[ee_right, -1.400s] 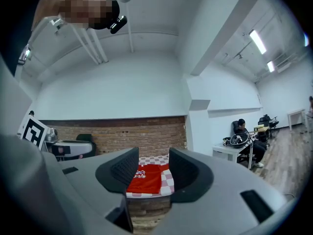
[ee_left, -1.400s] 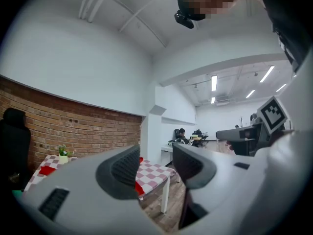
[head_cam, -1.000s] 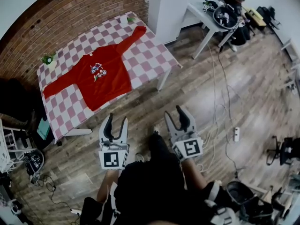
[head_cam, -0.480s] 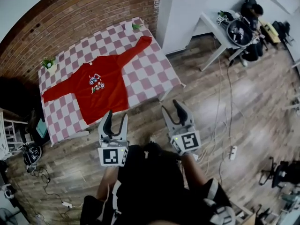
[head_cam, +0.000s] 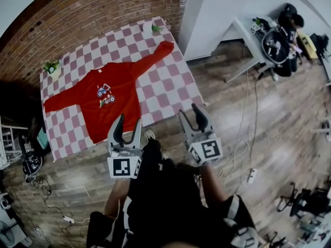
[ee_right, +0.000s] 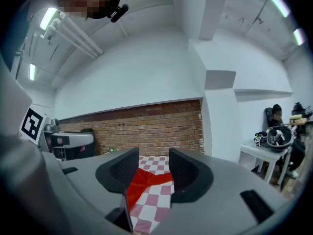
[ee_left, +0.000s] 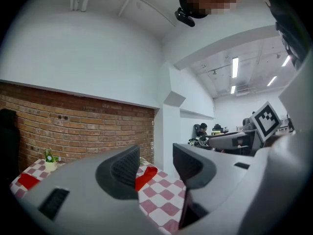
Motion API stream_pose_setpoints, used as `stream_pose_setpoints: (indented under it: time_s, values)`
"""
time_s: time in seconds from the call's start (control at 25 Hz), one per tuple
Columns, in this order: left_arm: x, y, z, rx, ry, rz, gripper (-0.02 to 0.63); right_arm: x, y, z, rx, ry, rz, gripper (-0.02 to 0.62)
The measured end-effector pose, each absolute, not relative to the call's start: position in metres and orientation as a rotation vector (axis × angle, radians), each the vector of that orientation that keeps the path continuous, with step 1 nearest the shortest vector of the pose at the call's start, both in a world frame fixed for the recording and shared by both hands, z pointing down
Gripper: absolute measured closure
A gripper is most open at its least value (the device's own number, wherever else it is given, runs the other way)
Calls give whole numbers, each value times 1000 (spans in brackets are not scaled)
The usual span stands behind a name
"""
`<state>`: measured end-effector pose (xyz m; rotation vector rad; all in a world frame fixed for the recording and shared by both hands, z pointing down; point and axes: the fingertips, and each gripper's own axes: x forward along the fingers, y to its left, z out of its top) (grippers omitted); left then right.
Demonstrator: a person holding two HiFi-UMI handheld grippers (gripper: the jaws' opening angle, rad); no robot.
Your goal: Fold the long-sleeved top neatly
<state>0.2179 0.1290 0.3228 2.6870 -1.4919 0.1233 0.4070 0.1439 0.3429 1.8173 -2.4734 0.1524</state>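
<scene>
**A:** Where is the red long-sleeved top?

**B:** Flat on the table with the pink-and-white checked cloth, both sleeves spread, printed front up.

**A:** And the grippers?

**B:** The left gripper and right gripper are side by side at the table's near edge. Jaws apart, nothing between them.

I can read no words or numbers anywhere. In the lower centre of the head view, the cube on my left gripper and its twin on my right gripper each show a black-and-white square code pattern. The red top, upper left, carries a small chest print too tiny to read.
</scene>
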Motion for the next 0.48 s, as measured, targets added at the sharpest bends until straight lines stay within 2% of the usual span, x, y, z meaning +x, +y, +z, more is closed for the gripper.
stream_pose_setpoints:
  time_s: [0.48]
  values:
    - [228, -4, 329, 2705, -1432, 83, 411, 413, 2, 361, 1807, -2435, 180, 410]
